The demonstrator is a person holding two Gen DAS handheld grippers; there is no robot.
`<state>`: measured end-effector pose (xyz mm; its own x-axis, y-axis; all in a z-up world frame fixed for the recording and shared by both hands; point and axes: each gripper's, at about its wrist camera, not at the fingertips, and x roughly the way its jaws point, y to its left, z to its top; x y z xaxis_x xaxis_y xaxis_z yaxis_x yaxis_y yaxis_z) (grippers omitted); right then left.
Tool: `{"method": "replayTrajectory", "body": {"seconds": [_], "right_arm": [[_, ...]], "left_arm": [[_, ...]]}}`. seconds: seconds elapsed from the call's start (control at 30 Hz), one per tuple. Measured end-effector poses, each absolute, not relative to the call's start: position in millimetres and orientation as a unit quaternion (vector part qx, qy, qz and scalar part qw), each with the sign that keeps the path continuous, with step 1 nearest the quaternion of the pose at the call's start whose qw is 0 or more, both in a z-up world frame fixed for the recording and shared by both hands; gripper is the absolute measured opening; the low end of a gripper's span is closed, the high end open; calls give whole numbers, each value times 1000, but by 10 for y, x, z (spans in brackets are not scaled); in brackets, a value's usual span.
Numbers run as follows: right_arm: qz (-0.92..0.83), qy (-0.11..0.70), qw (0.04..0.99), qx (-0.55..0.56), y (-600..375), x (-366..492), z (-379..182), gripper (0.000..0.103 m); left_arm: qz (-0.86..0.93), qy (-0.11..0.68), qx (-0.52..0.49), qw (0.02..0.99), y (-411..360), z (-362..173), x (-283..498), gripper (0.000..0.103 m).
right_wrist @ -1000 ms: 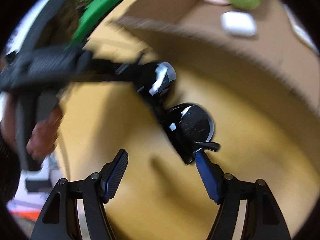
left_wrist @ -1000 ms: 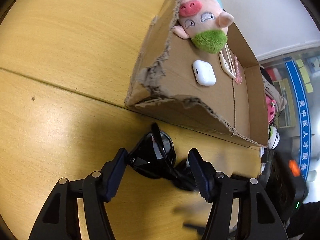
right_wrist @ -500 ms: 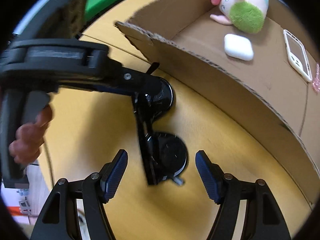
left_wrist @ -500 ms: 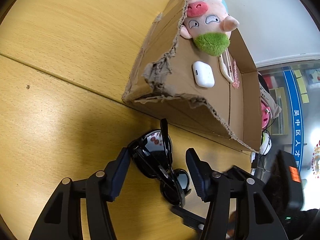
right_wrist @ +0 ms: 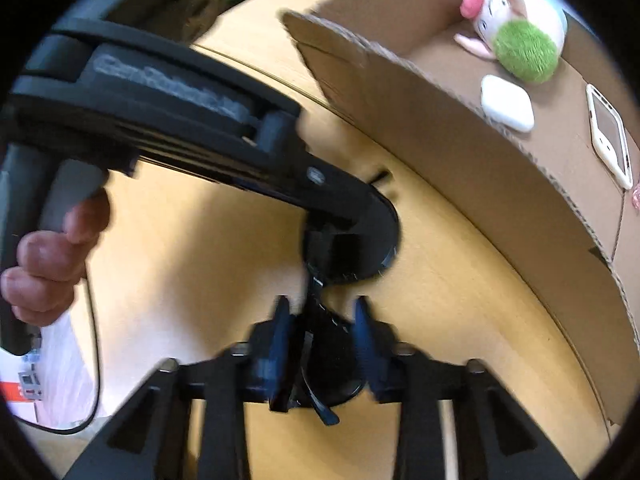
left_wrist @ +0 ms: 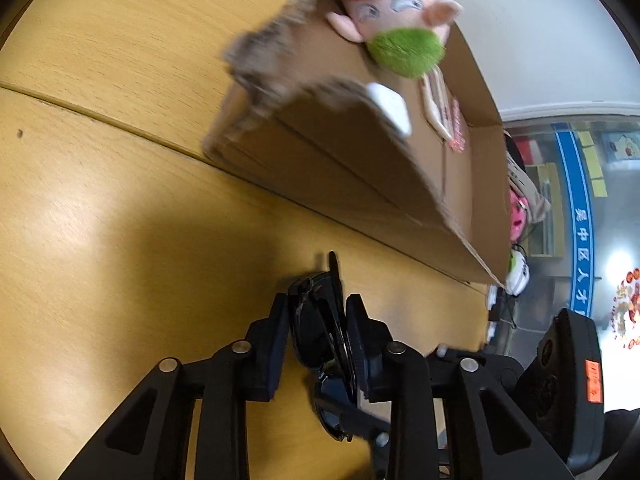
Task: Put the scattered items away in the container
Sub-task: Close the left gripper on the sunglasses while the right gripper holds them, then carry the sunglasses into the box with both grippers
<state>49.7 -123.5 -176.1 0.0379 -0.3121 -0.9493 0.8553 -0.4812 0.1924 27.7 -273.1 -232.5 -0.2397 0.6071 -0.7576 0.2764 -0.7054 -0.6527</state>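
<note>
Black sunglasses point(left_wrist: 320, 328) stand on edge on the wooden table, in front of the cardboard box point(left_wrist: 360, 168). My left gripper point(left_wrist: 317, 322) is shut on one lens. My right gripper point(right_wrist: 320, 320) is shut on the other lens point(right_wrist: 328, 364), and the left gripper reaches in from the left in the right wrist view. The box point(right_wrist: 460, 148) holds a pink pig plush point(left_wrist: 396, 4) with a green ball, a white earbud case point(right_wrist: 507, 109) and a white phone point(right_wrist: 610, 136).
The box's torn front wall point(left_wrist: 312, 92) stands between the sunglasses and its contents. A hand point(right_wrist: 52, 256) holds the left gripper's handle. Clutter lies past the table's right edge point(left_wrist: 520, 264). Bare wood table point(left_wrist: 100, 160) lies to the left.
Both grippers were open around the sunglasses; now both have closed on them, one on each lens. The left wrist camera has moved nearer the box.
</note>
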Motion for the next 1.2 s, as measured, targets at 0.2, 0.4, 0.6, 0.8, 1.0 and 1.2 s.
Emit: {"method": "replayTrajectory", "body": {"seconds": [0.2, 0.4, 0.6, 0.8, 1.0, 1.2], "right_arm": [[-656, 220, 442, 571, -1071, 444, -1566, 8], [-680, 190, 453, 545, -880, 386, -1112, 8], [-716, 139, 450, 516, -705, 445, -531, 7], [-751, 97, 434, 488, -414, 594, -190, 8], [-780, 70, 405, 472, -275, 89, -118, 8], [-801, 60, 373, 464, -90, -388, 6, 8]], "left_arm": [[704, -369, -594, 124, -2684, -2100, 408, 28], [726, -351, -576, 134, -2605, -1654, 405, 28], [752, -318, -558, 151, -2440, -1071, 226, 28], [774, -288, -536, 176, -2158, -553, -134, 28], [785, -258, -521, 214, -1891, -271, -614, 28], [779, -248, -516, 255, -1641, -161, -1126, 28]]}}
